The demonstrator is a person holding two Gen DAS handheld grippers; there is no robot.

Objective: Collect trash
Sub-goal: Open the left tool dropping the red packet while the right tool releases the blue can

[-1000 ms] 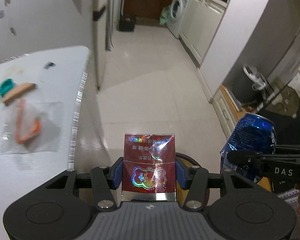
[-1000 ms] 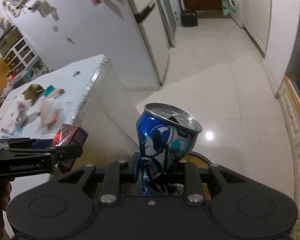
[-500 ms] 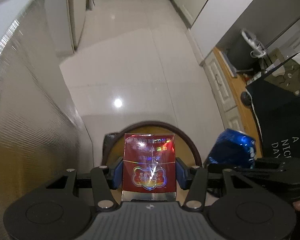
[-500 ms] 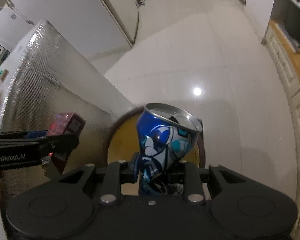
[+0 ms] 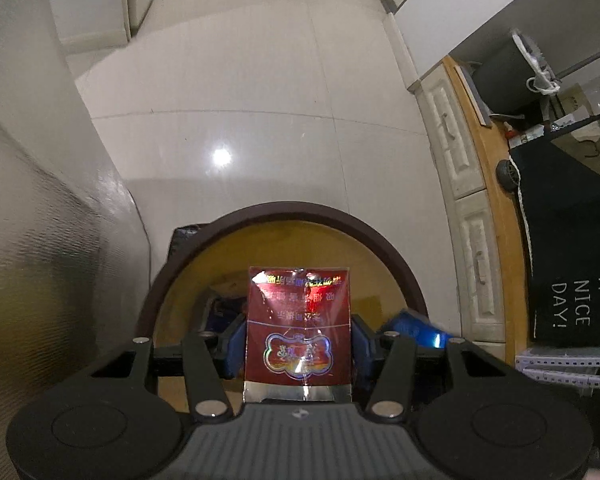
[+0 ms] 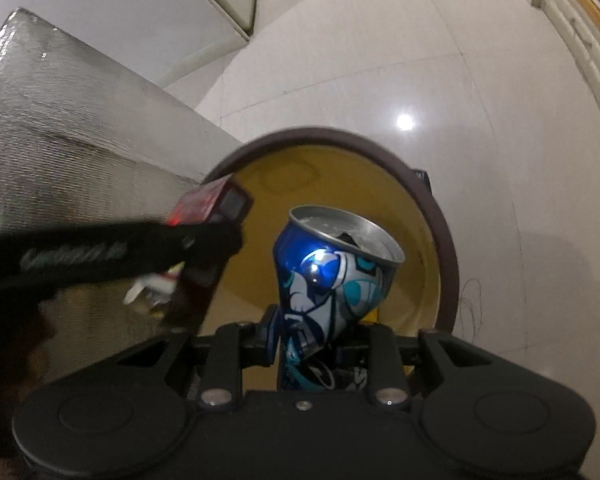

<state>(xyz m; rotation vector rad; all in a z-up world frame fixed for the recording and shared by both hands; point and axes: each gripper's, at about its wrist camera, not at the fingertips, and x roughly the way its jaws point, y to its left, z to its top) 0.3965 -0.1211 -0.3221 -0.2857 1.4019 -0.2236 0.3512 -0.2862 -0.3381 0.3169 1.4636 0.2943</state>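
My left gripper (image 5: 299, 344) is shut on a shiny red cigarette pack (image 5: 299, 320), its blue pads pressing both sides. The pack hangs over the mouth of a round bin (image 5: 396, 256) with a brown rim and yellow inside. My right gripper (image 6: 312, 336) is shut on a crushed blue drink can (image 6: 332, 284), also above the bin (image 6: 440, 232). In the right wrist view the left gripper's finger (image 6: 148, 252) and the red pack (image 6: 204, 202) reach in from the left. A blue bit of the can (image 5: 416, 330) shows to the right in the left wrist view.
A silvery textured cabinet side (image 5: 40, 260) stands close on the left of the bin. White glossy floor tiles (image 5: 260, 80) lie beyond. Cream drawers (image 5: 476, 264) and a dark cloth with white lettering (image 5: 572, 300) stand on the right. Some items lie inside the bin.
Both grippers have come down from tabletop height and tilted downward; the table top has left view and the bin mouth now fills the lower middle. Both grips are unchanged.
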